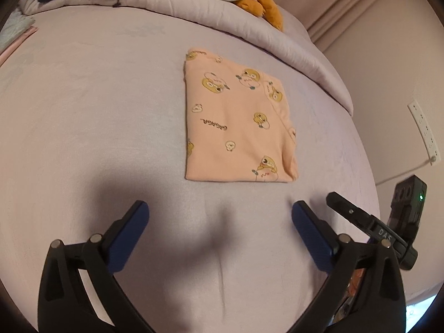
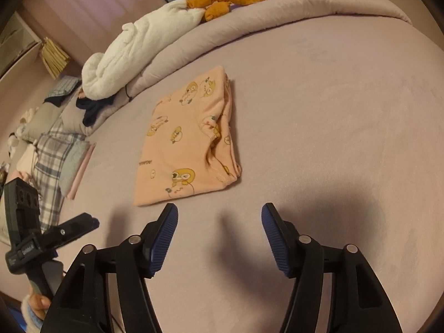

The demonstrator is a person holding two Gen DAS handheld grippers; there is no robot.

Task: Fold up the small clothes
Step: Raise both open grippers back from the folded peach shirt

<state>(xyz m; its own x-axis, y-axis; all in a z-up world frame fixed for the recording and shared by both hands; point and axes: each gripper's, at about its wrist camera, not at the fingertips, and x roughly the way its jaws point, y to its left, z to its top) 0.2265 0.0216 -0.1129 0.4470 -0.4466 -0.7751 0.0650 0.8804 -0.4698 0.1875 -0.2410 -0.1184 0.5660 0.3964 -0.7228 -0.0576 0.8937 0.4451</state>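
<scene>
The peach printed garment [image 1: 238, 119] lies folded into a compact rectangle on the bed [image 1: 83, 111], just beyond both grippers. Left gripper [image 1: 220, 213] fingers stand wide apart, empty; right gripper [image 2: 219, 216] fingers are parted, empty. This fold appears complete. Next move, by judgement: fetch another piece from the pile of clothes [image 2: 55, 149] at far left.

Both grippers hang over the surface, tilted steeply downward. The left gripper [image 1: 220, 211] stands with its blue-padded fingers [image 1: 127, 238] spread to their widest, nothing between them. The right gripper [image 2: 219, 213] is parted less widely, its ribbed blue pads [image 2: 163, 238] likewise empty. In the right wrist view, a hand [image 2: 37, 304] grips the left tool's handle, low and to the left of the right gripper.
</scene>
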